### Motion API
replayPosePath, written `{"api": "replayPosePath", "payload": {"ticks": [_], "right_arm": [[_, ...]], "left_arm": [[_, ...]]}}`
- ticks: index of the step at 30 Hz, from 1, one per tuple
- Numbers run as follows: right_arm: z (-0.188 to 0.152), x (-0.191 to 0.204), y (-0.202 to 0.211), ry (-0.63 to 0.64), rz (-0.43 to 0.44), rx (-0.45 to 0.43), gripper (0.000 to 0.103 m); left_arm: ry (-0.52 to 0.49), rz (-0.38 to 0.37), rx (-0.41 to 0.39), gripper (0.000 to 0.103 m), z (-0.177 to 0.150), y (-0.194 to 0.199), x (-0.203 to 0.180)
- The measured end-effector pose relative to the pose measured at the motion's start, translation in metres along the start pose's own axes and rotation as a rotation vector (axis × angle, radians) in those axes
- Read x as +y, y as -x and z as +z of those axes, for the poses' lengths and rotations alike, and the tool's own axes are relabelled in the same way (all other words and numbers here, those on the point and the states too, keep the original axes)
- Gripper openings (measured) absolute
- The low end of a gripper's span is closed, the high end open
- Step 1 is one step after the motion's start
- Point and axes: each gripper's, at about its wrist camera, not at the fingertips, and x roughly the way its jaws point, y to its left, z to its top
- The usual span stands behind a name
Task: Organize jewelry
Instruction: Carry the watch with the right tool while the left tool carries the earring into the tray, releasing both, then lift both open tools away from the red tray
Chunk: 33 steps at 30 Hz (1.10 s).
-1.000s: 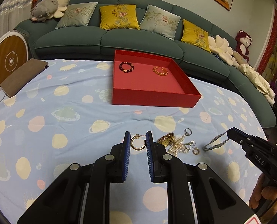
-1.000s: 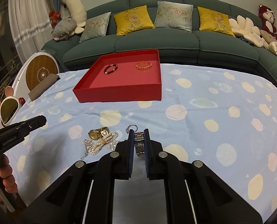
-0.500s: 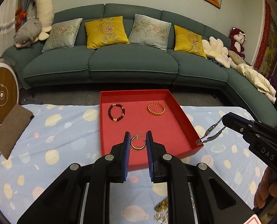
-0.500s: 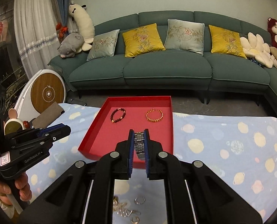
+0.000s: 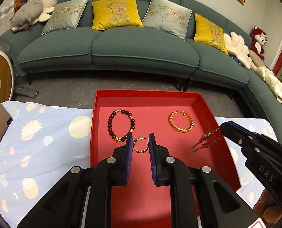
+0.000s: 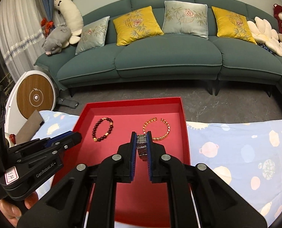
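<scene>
My left gripper (image 5: pixel 140 142) is shut on a gold hoop earring (image 5: pixel 139 146) and hangs over the near half of the red tray (image 5: pixel 146 94). My right gripper (image 6: pixel 141 139) is shut on a silver metal link bracelet (image 6: pixel 141 146), also above the red tray (image 6: pixel 133 101). In the left wrist view the silver bracelet (image 5: pixel 207 141) dangles from the right gripper (image 5: pixel 223 128) over the tray's right side. On the tray floor lie a dark bead bracelet (image 5: pixel 122 126) at the left and a gold chain bracelet (image 5: pixel 180 122) at the right, both also seen in the right wrist view (image 6: pixel 103 130) (image 6: pixel 157 129).
The tray sits at the far edge of a table under a blue spotted cloth (image 5: pixel 36 142). Beyond it is grey floor and a green sofa (image 5: pixel 122 43) with cushions. A brown pouch (image 6: pixel 30 127) lies at the left edge. The left gripper (image 6: pixel 68 138) shows low left in the right wrist view.
Both grippers have travelled from the loose jewellery pile near the table's front to above the red tray, each still carrying its piece. The pile has dropped out of view.
</scene>
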Motion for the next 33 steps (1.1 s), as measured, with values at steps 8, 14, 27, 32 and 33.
{"api": "replayPosePath", "payload": {"ticks": [8, 14, 27, 32, 33], "right_arm": [[-0.004, -0.011, -0.026, 0.004, -0.025, 0.042, 0.009], [-0.007, -0.019, -0.019, -0.019, -0.025, 0.003, 0.020], [-0.063, -0.020, 0.113, 0.018, 0.022, -0.044, 0.035], [-0.101, -0.015, 0.153, 0.006, 0.020, -0.029, 0.035], [-0.111, -0.013, 0.159, 0.009, 0.011, -0.025, 0.035]], "left_arm": [[0.023, 0.007, 0.049, 0.015, -0.005, -0.029, 0.008], [0.065, 0.025, 0.054, 0.037, -0.011, -0.032, 0.014], [0.020, 0.034, -0.004, 0.040, -0.072, 0.069, 0.019], [0.000, 0.011, 0.018, 0.040, -0.112, 0.109, 0.011], [0.005, 0.005, 0.023, 0.040, -0.120, 0.116, 0.010]]}}
